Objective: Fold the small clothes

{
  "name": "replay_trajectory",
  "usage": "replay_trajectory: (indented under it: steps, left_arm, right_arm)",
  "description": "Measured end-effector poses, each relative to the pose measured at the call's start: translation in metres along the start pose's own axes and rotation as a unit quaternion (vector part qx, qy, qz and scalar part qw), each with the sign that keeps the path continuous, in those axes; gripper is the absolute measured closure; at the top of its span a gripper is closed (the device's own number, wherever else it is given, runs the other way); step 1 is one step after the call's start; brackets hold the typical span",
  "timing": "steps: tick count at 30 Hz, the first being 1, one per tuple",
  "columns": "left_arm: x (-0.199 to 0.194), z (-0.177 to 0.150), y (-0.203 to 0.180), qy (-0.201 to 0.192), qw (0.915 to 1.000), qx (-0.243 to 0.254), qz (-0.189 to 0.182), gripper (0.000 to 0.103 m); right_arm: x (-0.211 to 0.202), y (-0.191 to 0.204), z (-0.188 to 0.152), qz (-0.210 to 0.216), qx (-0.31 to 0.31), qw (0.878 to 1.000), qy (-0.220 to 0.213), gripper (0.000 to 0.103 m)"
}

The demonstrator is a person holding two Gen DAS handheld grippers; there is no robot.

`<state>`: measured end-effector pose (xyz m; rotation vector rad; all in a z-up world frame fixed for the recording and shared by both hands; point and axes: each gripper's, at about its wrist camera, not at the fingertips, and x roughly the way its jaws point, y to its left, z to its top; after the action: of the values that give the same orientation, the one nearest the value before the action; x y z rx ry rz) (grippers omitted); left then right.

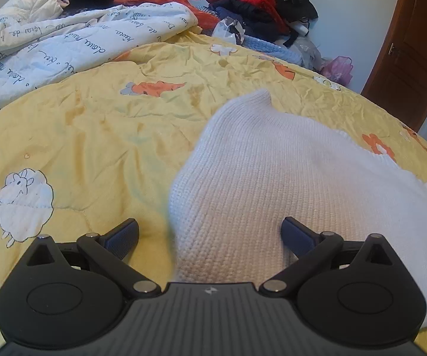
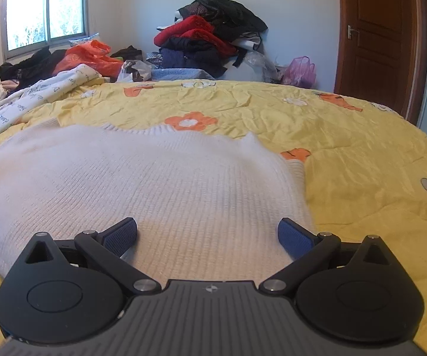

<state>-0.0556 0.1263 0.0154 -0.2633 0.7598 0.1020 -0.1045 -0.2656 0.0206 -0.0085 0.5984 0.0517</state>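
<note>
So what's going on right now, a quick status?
Left gripper and right gripper open, holding nothing. White knit sweater spread on yellow quilt. Nothing in the way.

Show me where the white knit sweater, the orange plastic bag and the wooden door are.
white knit sweater (image 2: 142, 184), right wrist view, on the middle of its ribbed body.
orange plastic bag (image 2: 87, 56), right wrist view, on its crumpled front.
wooden door (image 2: 382, 29), right wrist view, on its upper panel.

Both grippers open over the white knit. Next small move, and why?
Probably lower and close both on the near hem. The left gripper and right gripper are open with the white knit top between their fingers, lying unfolded on the yellow quilt.
</note>
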Motion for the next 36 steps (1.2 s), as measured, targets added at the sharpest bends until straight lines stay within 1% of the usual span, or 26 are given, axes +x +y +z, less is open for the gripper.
replay_trajectory:
  steps: [2,4,5,11,14,17,20,21,25,29,30,32,36]
  left_arm:
    - [0.000,0.000,0.000,0.000,1.0000,0.000,0.001,0.000]
    - [0.000,0.000,0.000,-0.001,1.0000,0.000,0.001,0.000]
    - [0.000,0.000,0.000,-0.001,1.0000,0.001,0.001,0.000]
    - [-0.001,-0.001,-0.001,-0.003,1.0000,0.003,0.003,0.000]
    - [0.000,-0.001,-0.001,-0.002,1.0000,0.004,0.002,0.000]
    - [0.000,0.000,-0.002,-0.002,1.0000,0.004,0.003,0.000]
    - [0.000,0.000,-0.001,-0.003,1.0000,0.003,0.004,0.000]
    - [0.000,0.000,-0.001,-0.003,1.0000,0.003,0.004,0.000]
    - [0.000,-0.001,-0.002,-0.003,1.0000,0.003,0.004,0.000]
    - [0.000,-0.001,-0.002,-0.004,1.0000,0.004,0.004,0.000]
    - [0.000,-0.001,-0.002,-0.005,1.0000,0.004,0.003,0.000]
    - [0.000,-0.002,-0.002,-0.006,1.0000,0.005,0.003,0.000]
    - [0.000,-0.002,-0.001,-0.005,1.0000,0.004,0.002,0.000]
  right_arm:
    - [-0.007,0.000,0.002,-0.010,0.003,1.000,-0.001,0.003]
    - [-0.016,-0.002,0.001,-0.017,0.012,1.000,-0.007,0.000]
    - [-0.020,-0.003,0.000,-0.023,0.017,1.000,-0.008,0.000]
    - [-0.024,-0.023,-0.014,-0.042,0.061,0.997,0.023,0.001]
    - [-0.032,-0.029,-0.016,-0.045,0.092,0.995,0.008,0.000]
    - [-0.040,-0.027,-0.010,-0.043,0.102,0.994,-0.018,0.000]
    - [-0.043,-0.017,0.001,-0.025,0.089,0.995,-0.032,0.000]
    - [-0.042,-0.010,0.005,-0.012,0.079,0.996,-0.034,0.000]
    - [-0.025,0.013,0.014,0.015,0.046,0.999,-0.021,0.000]
    - [-0.004,0.027,0.010,0.021,0.034,0.999,0.011,0.000]
    - [0.003,0.027,0.006,0.018,0.030,0.999,0.018,0.002]
    - [0.003,0.031,-0.006,0.021,0.006,1.000,0.001,0.002]
    - [0.001,0.030,-0.005,0.029,0.001,1.000,0.010,0.002]
